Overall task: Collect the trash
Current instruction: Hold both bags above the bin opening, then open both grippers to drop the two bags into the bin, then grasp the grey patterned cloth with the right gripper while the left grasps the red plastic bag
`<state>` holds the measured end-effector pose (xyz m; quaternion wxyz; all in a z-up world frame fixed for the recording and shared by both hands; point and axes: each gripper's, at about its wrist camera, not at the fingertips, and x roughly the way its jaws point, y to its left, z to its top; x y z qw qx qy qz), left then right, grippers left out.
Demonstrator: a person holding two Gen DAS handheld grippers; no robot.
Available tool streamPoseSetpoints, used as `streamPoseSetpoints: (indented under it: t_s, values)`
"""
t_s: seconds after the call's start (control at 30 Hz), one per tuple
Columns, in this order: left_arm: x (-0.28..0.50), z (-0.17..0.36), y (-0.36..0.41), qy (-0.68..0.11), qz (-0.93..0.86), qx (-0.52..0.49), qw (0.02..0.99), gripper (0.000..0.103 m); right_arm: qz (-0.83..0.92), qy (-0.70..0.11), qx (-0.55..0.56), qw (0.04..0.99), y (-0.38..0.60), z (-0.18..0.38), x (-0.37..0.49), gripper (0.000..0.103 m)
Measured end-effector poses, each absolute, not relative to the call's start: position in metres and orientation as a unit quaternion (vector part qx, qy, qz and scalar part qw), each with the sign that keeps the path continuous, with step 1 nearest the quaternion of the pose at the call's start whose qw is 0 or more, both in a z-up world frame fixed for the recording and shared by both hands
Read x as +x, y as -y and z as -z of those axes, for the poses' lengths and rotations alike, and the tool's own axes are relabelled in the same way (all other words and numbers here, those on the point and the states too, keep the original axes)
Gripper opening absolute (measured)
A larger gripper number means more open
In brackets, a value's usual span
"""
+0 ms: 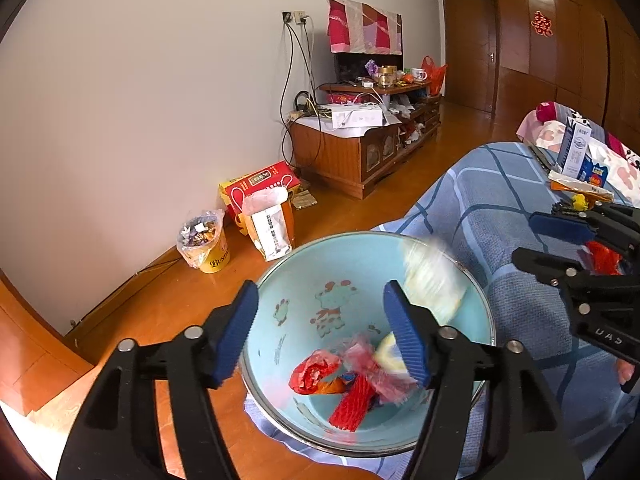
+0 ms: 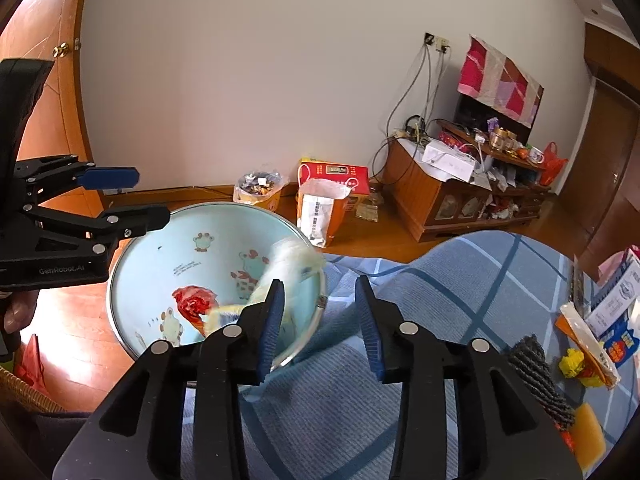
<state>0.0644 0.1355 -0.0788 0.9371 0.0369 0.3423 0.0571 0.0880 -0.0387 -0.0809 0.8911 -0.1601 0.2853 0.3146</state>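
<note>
A light blue basin with cartoon prints sits at the edge of the blue checked tablecloth; it also shows in the right wrist view. Inside lie red wrappers, red foam netting and pale yellow trash. A blurred whitish-yellow piece is falling into it. My left gripper is open and empty over the basin. My right gripper is open and empty above the basin's right rim.
More trash lies on the cloth to the right: a yellow crumpled piece, an orange wrapper, a dark scrubber, a milk carton. A full waste bin, bags and a TV cabinet stand by the wall.
</note>
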Motion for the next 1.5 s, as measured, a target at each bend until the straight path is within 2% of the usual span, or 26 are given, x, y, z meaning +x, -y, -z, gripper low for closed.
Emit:
streamPoseSetpoints:
  t_s: [0.07, 0.2, 0.33, 0.67, 0.77, 1.07, 1.13, 1.17, 1.27, 1.5]
  values:
    - [0.065, 0.082, -0.133, -0.346, -0.055, 0.040, 0.936, 0.072, -0.308, -0.287, -0.155, 0.894, 0.046, 0.081, 0.087, 0.042]
    - [0.067, 0.091, -0.123, -0.359, -0.044, 0.048, 0.931, 0.073, -0.286, -0.288, -0.140, 0.903, 0.071, 0.076, 0.081, 0.045]
    - [0.068, 0.096, -0.110, -0.364, -0.029, 0.058, 0.929, 0.079, -0.239, -0.287, -0.123, 0.919, 0.117, 0.070, 0.071, 0.049]
    - [0.081, 0.105, -0.041, -0.363, 0.036, 0.092, 0.927, 0.079, -0.057, -0.317, -0.062, 0.945, 0.268, 0.077, 0.053, 0.053]
    - [0.086, 0.103, -0.013, -0.356, 0.060, 0.103, 0.927, 0.079, -0.033, -0.340, -0.057, 0.938, 0.294, 0.089, 0.051, 0.059]
    - [0.112, 0.103, 0.052, -0.350, 0.095, 0.121, 0.924, 0.080, -0.036, -0.389, -0.046, 0.919, 0.313, 0.116, 0.075, 0.059]
    - [0.116, 0.102, 0.060, -0.349, 0.097, 0.118, 0.925, 0.079, -0.045, -0.406, -0.036, 0.912, 0.315, 0.120, 0.085, 0.043]
    - [0.118, 0.101, 0.063, -0.349, 0.099, 0.116, 0.925, 0.079, -0.053, -0.417, -0.032, 0.907, 0.315, 0.124, 0.088, 0.028]
    - [0.119, 0.097, 0.074, -0.344, 0.108, 0.115, 0.926, 0.080, -0.062, -0.418, -0.029, 0.906, 0.318, 0.124, 0.083, 0.016]
    - [0.110, 0.087, 0.109, -0.330, 0.147, 0.129, 0.923, 0.079, -0.020, -0.384, -0.026, 0.923, 0.348, 0.104, 0.043, 0.014]
